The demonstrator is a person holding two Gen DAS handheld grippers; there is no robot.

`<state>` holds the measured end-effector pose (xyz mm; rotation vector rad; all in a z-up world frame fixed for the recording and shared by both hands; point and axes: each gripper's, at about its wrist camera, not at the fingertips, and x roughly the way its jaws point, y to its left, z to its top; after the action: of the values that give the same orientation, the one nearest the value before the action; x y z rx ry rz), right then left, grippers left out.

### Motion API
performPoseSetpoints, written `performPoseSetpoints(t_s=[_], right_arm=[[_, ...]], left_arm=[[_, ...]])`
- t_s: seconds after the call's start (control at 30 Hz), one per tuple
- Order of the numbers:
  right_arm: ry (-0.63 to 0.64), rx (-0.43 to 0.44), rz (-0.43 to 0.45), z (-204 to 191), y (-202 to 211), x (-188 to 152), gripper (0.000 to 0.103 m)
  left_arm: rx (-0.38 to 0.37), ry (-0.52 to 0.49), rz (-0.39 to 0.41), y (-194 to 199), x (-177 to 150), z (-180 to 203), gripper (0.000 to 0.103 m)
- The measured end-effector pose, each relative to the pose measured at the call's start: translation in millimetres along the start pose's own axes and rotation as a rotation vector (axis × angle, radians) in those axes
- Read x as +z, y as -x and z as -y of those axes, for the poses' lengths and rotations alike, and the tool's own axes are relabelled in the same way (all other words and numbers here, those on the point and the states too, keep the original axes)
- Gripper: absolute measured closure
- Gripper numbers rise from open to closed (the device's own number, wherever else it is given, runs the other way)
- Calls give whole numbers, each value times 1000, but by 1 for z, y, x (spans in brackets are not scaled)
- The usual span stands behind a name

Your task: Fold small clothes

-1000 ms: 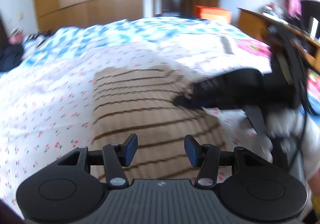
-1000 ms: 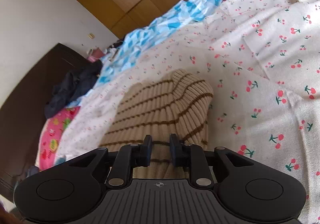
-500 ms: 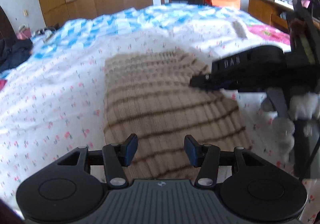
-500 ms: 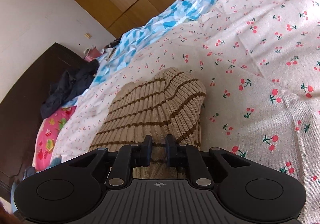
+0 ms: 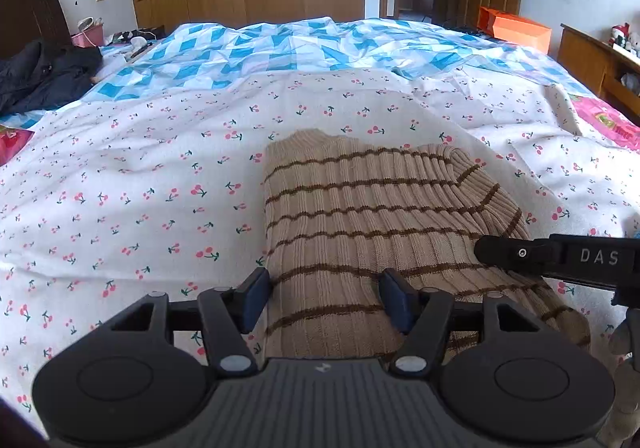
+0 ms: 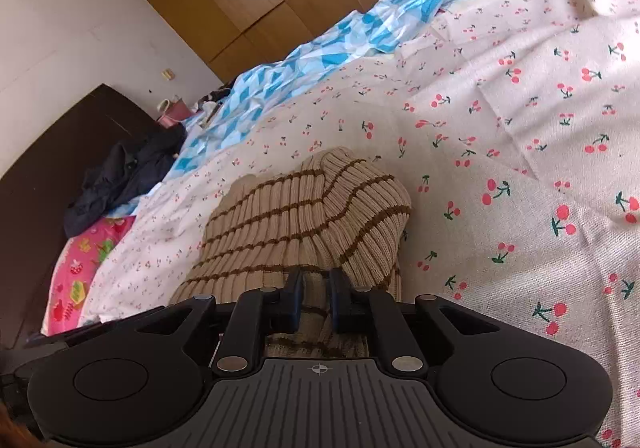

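A beige ribbed sweater (image 5: 372, 215) with thin brown stripes lies partly folded on the cherry-print sheet (image 5: 120, 207). My left gripper (image 5: 325, 288) hovers low over its near left edge. Its jaws are opening, with knit below the gap and neither pad pressing on it. My right gripper (image 6: 317, 282) is shut on a pinch of the sweater (image 6: 304, 215) at its near edge. One of the right gripper's fingers (image 5: 520, 254) reaches in from the right over the sweater's right side.
A blue patchwork quilt (image 5: 280, 47) covers the far half of the bed. A dark jacket (image 5: 40, 75) lies at the far left by the headboard (image 6: 60, 151). A pink pillow (image 6: 84, 264), an orange box (image 5: 516, 31) and a wooden desk (image 5: 592, 59) stand around the bed.
My left gripper has slid and dipped toward the sweater's near left edge, and its jaws stand wider. The right gripper has stayed put, pinching the fabric slightly tighter.
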<state>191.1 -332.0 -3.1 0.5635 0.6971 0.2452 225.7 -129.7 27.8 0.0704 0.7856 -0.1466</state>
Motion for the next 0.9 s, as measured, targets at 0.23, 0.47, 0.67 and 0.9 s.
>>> performPoseSetpoints(t_s=[0.23,0.47,0.67,0.9], right_arm=[[-46,33,5,8,3,0,94],[37,-19,67,-22,29,-8,81],[151,-147,40,-37,40,-36,84],[167,-224,108,-50,69,-58,81]], left_arm=[[35,-20,3,8,3,9,34],[44,-60,42,38,-6,8,35],[28,-72,-23,40,-18,2,32],[17,-81,-43,54,-36,4,33]])
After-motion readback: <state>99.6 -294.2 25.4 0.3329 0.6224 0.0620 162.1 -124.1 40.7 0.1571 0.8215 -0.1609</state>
